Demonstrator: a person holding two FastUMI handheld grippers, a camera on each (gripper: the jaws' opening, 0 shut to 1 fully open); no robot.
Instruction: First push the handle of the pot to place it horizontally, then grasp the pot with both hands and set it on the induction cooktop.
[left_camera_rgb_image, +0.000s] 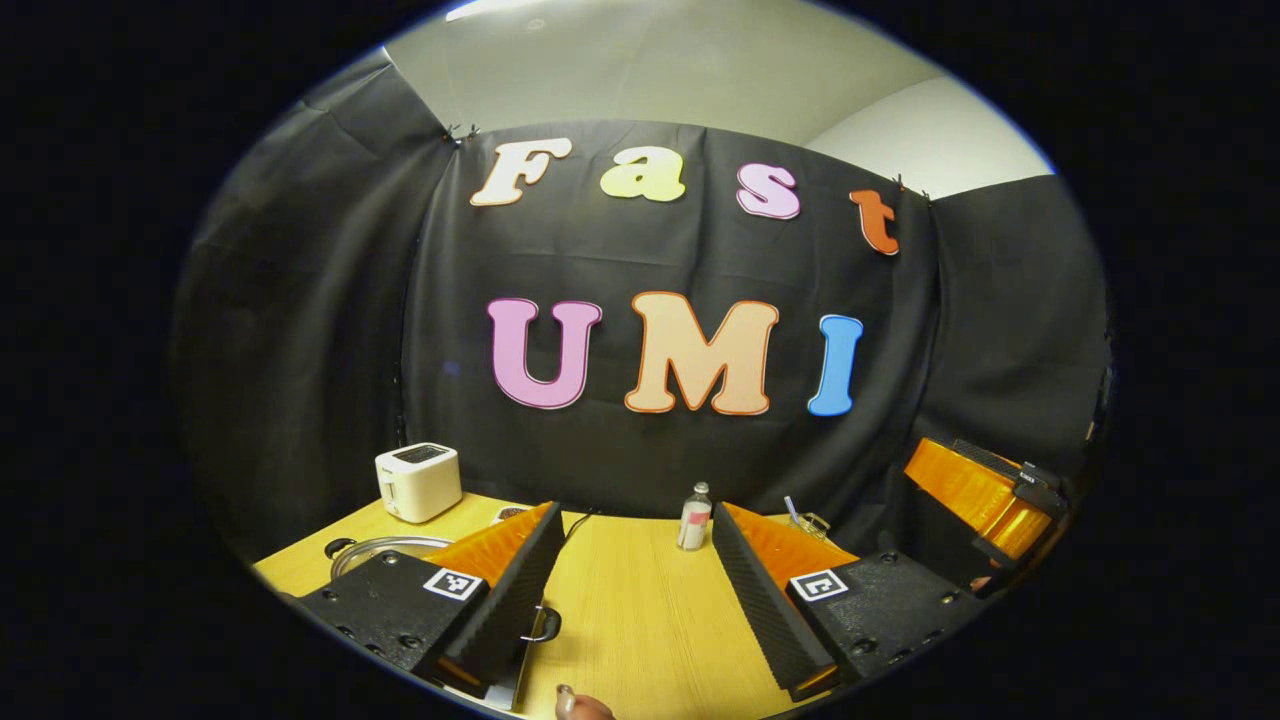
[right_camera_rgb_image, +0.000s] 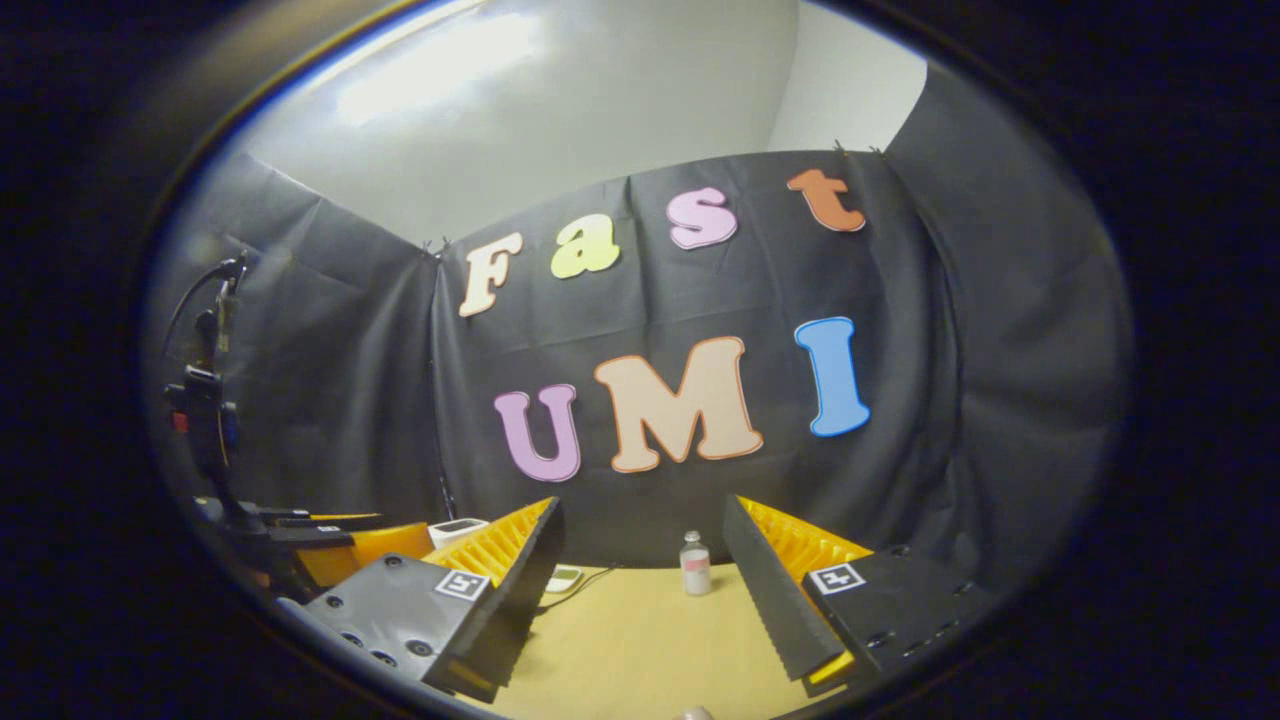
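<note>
The pot (left_camera_rgb_image: 385, 546), a silvery round rim with a black knob at its left side, sits on the wooden table at the lower left of the left gripper view, partly hidden behind my left finger. My left gripper (left_camera_rgb_image: 638, 512) is open, with bare table between its fingers. Under its left finger lie a pale flat edge (left_camera_rgb_image: 510, 690) and a small metal loop (left_camera_rgb_image: 541, 625); I cannot tell what they belong to. My right gripper (right_camera_rgb_image: 645, 520) is open over the table and holds nothing. It also shows far right in the left gripper view (left_camera_rgb_image: 985, 495).
A white toaster (left_camera_rgb_image: 418, 482) stands at the back left. A small bottle (left_camera_rgb_image: 694, 517) (right_camera_rgb_image: 694, 563) stands near the back wall, between the fingers. A cable (left_camera_rgb_image: 575, 525) runs toward the wall. A fingertip (left_camera_rgb_image: 580, 706) shows at the bottom edge. The left gripper's body (right_camera_rgb_image: 330, 545) shows at the left.
</note>
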